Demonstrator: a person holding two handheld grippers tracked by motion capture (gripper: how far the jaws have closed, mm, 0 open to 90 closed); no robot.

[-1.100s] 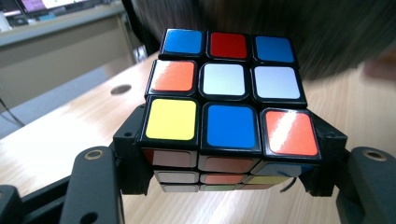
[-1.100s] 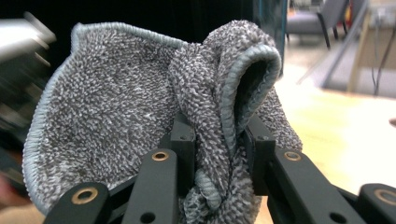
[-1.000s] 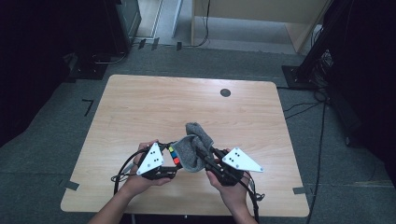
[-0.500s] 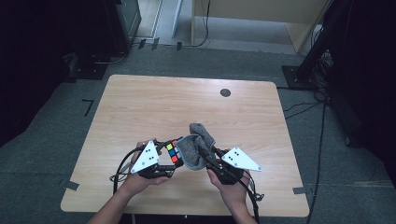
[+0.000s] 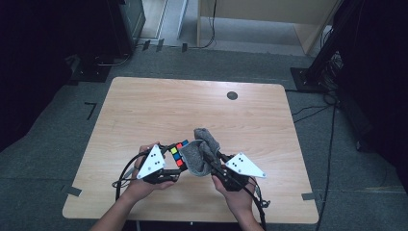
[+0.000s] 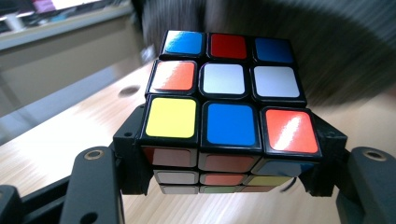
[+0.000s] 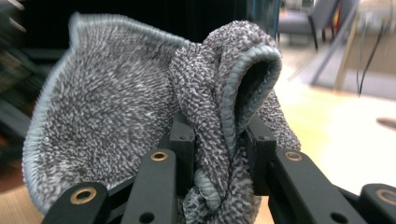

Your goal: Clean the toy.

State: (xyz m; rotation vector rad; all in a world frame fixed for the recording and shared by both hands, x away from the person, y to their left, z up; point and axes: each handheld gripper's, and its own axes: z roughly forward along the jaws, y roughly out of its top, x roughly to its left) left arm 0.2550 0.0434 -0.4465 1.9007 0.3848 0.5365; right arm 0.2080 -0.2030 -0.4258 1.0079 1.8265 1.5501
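A scrambled colour cube [image 6: 227,112] sits clamped between the jaws of my left gripper [image 6: 224,172]; its top face shows blue, red, orange, white and yellow tiles. In the high view the cube [image 5: 178,152] is at the table's near middle, with my left gripper [image 5: 166,163] shut on it. My right gripper [image 7: 219,154] is shut on a bunched grey cloth [image 7: 154,107]. Seen from above, the cloth [image 5: 201,151] presses against the cube's right side, held by my right gripper [image 5: 211,161].
The wooden table [image 5: 159,106] is bare across its far half, apart from a dark round cable port [image 5: 232,95] near the far edge. Black cables [image 5: 126,173] trail from both grippers toward the near edge. Dark floor and stands surround the table.
The cloth has shifted slightly against the cube's side. Both hands stay in about the same place.
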